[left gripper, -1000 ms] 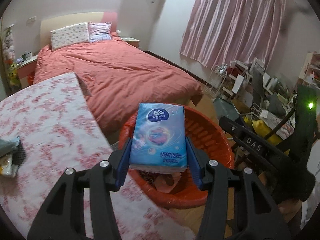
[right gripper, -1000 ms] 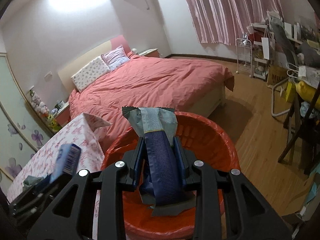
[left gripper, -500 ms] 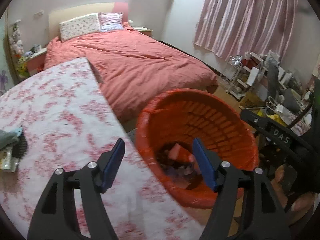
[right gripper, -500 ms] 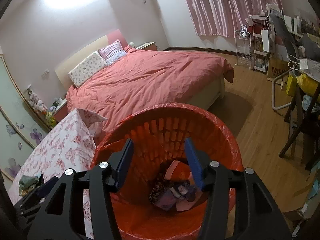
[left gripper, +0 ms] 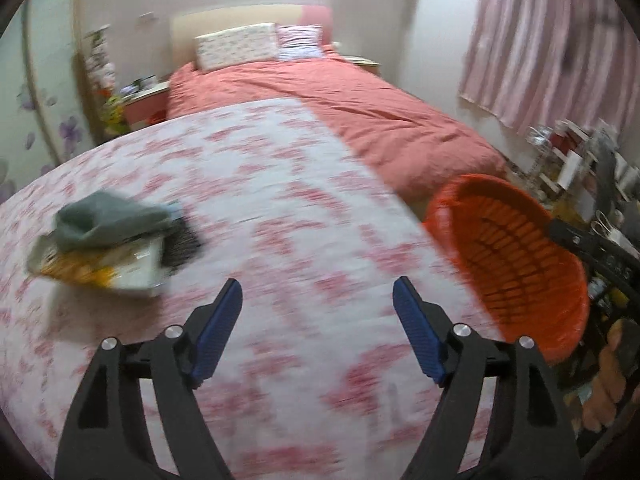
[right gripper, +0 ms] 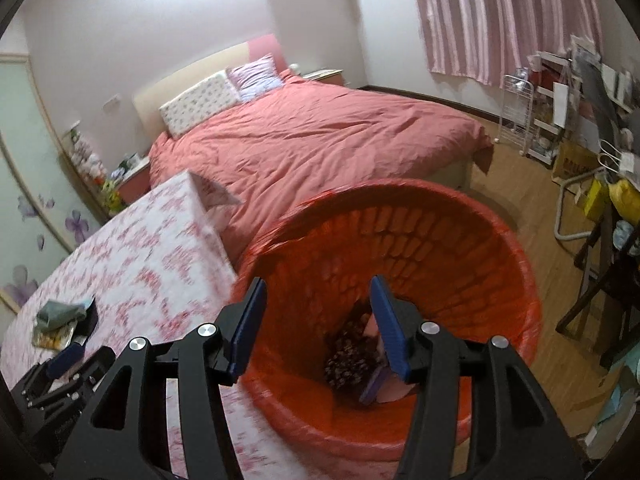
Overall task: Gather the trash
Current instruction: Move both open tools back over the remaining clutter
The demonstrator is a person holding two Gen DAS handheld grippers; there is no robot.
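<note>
While the red basket (right gripper: 472, 240) stands on the floor against the floral table (right gripper: 152, 256), wrappers (right gripper: 360, 356) lie at its bottom. More trash (left gripper: 108, 248) sits piled on the table. Right gripper (right gripper: 318, 326) hovers over the basket, left gripper (left gripper: 318, 320) over the table; both jaws just opened wider, empty.

No lettering can be read in either view; blur and distance hide any labels.
</note>
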